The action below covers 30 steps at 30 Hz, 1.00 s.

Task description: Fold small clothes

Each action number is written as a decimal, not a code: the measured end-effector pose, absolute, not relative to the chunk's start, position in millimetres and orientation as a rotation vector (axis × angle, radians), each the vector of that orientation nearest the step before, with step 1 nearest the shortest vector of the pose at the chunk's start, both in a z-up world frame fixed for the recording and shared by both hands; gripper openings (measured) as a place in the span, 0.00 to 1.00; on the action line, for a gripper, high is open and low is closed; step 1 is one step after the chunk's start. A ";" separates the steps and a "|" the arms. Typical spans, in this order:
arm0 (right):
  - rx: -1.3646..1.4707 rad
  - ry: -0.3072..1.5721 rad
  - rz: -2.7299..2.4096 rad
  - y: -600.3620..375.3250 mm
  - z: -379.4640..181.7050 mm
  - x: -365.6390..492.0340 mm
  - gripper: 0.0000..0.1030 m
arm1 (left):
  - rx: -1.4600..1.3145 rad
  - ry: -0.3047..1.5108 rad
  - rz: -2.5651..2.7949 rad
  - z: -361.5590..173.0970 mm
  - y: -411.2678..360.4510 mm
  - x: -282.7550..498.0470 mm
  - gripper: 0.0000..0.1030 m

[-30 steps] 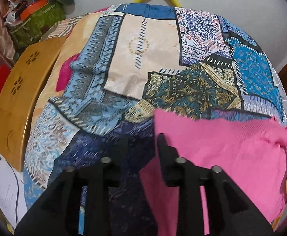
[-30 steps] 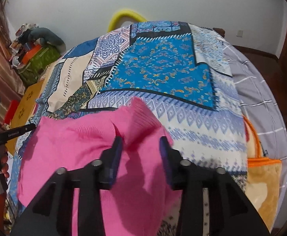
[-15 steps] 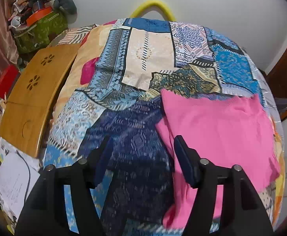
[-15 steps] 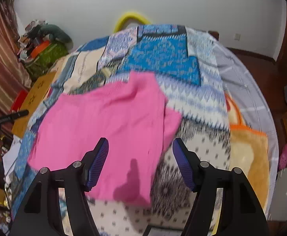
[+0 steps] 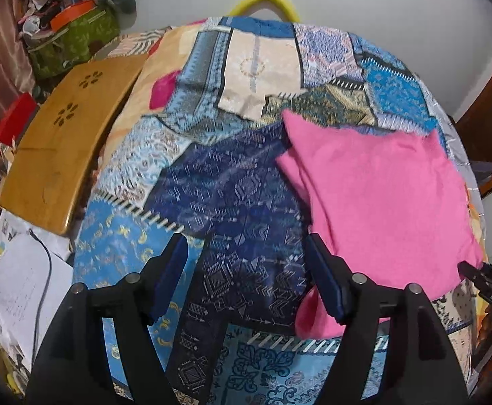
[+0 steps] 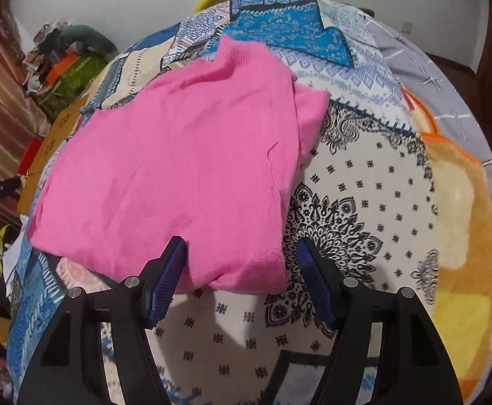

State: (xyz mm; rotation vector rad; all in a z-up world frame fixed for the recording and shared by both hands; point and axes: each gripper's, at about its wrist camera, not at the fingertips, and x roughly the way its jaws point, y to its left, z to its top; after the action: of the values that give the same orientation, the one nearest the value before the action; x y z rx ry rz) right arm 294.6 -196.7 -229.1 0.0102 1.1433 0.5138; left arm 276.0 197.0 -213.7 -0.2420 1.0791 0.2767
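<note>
A pink knit garment (image 5: pixel 380 195) lies folded flat on the patchwork bedspread (image 5: pixel 239 182); it also shows in the right wrist view (image 6: pixel 178 155), with a sleeve edge sticking out at its right side. My left gripper (image 5: pixel 247 276) is open and empty, above the bedspread just left of the garment's near corner. My right gripper (image 6: pixel 240 276) is open and empty, its jaws wide apart over the garment's near edge. The right gripper's tip shows in the left wrist view at the far right (image 5: pixel 485 287).
A wooden lap desk (image 5: pixel 63 135) leans at the bed's left side, with papers (image 5: pixel 20 290) and a cable below it. A green bag with clutter (image 5: pixel 70 40) stands at the back left. An orange-and-yellow blanket (image 6: pixel 461 222) lies at the bed's right.
Both grippers opened and let go of the pink garment, then drew back toward me. The garment now lies flat on the bedspread, folded over.
</note>
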 end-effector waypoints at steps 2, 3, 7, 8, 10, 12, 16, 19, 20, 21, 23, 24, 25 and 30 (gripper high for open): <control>0.015 1.153 0.513 -194.2 -233.6 297.3 0.62 | -0.245 1.096 0.282 -223.5 197.1 276.5 0.69; 0.017 1.148 0.516 -193.3 -233.4 297.7 0.62 | -0.246 1.099 0.284 -226.8 196.8 277.0 0.69; 0.038 1.129 0.556 -191.4 -231.9 302.9 0.27 | -0.261 1.108 0.282 -235.3 198.4 283.6 0.69; 0.040 1.123 0.563 -190.5 -231.6 302.8 0.24 | -0.267 1.104 0.282 -235.0 198.4 286.0 0.69; 0.032 1.112 0.575 -188.0 -231.7 301.6 0.14 | -0.276 1.097 0.279 -233.2 198.9 291.8 0.69; 0.025 1.106 0.582 -187.5 -231.1 302.7 0.12 | -0.291 1.087 0.276 -229.7 199.0 299.8 0.69; -0.051 1.078 0.582 -191.7 -227.3 303.8 0.10 | -0.289 1.076 0.262 -223.8 196.6 317.7 0.69; -0.061 1.069 0.567 -200.8 -224.3 310.1 0.10 | -0.236 1.080 0.291 -224.0 193.4 335.9 0.69; -0.061 1.066 0.559 -203.8 -223.3 312.7 0.10 | -0.237 1.083 0.293 -225.4 194.2 340.7 0.69; -0.060 1.061 0.547 -207.3 -222.3 315.6 0.10 | -0.247 1.088 0.290 -227.1 195.0 346.6 0.69; -0.051 1.056 0.519 -215.3 -220.7 324.2 0.10 | -0.268 1.104 0.278 -233.1 195.0 357.7 0.69; -0.047 1.052 0.501 -219.4 -220.0 329.4 0.10 | -0.267 1.116 0.279 -236.7 193.9 362.4 0.69; -0.045 1.048 0.483 -222.5 -219.2 334.8 0.10 | -0.252 1.142 0.282 -242.8 191.2 369.0 0.69; -0.085 1.024 0.399 -227.9 -215.4 356.6 0.10 | -0.277 1.223 0.228 -265.6 176.9 384.4 0.69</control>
State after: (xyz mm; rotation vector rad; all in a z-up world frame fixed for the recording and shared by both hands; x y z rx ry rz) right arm 356.6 -227.9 -215.4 -0.0847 1.0241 0.3994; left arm 384.4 176.9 -265.6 -0.2767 1.2229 0.2282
